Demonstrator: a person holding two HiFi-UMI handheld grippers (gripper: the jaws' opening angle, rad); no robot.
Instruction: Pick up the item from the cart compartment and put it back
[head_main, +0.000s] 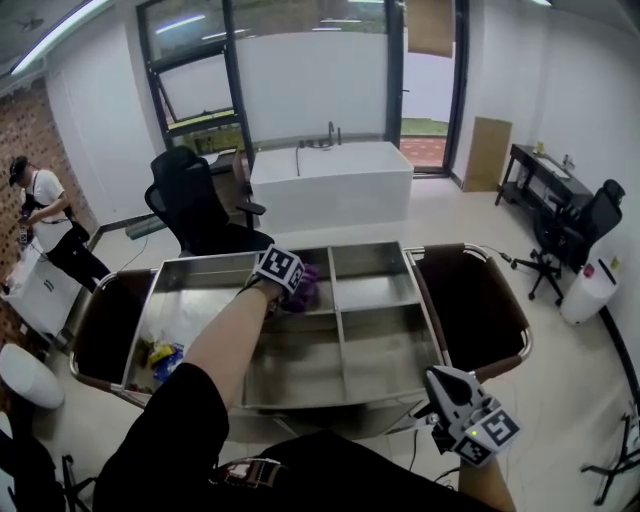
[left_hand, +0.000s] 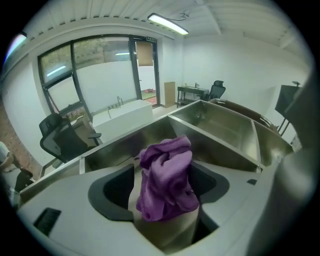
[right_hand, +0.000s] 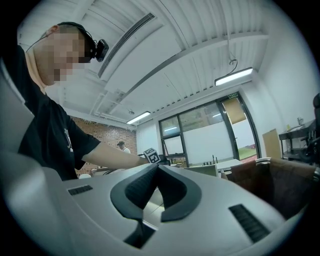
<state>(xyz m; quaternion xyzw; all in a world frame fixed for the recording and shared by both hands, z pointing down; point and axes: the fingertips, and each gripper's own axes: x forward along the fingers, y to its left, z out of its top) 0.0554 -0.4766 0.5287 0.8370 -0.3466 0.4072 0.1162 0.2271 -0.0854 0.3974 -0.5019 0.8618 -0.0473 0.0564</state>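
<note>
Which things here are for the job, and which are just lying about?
For the job:
- purple cloth, between the open jaws of the left tool
- steel cart with its compartments

Just lying about:
- yellow and blue bits in the cart's left compartment
- black office chair
- white bathtub

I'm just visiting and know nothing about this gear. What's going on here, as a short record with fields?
Cart: steel, several compartments
Left claw: open, pointing down into the cart
Between its jaws: purple cloth, seemingly not pinched
Right claw: shut, empty, near the cart's front edge
Also in cart: yellow and blue items, left compartment
</note>
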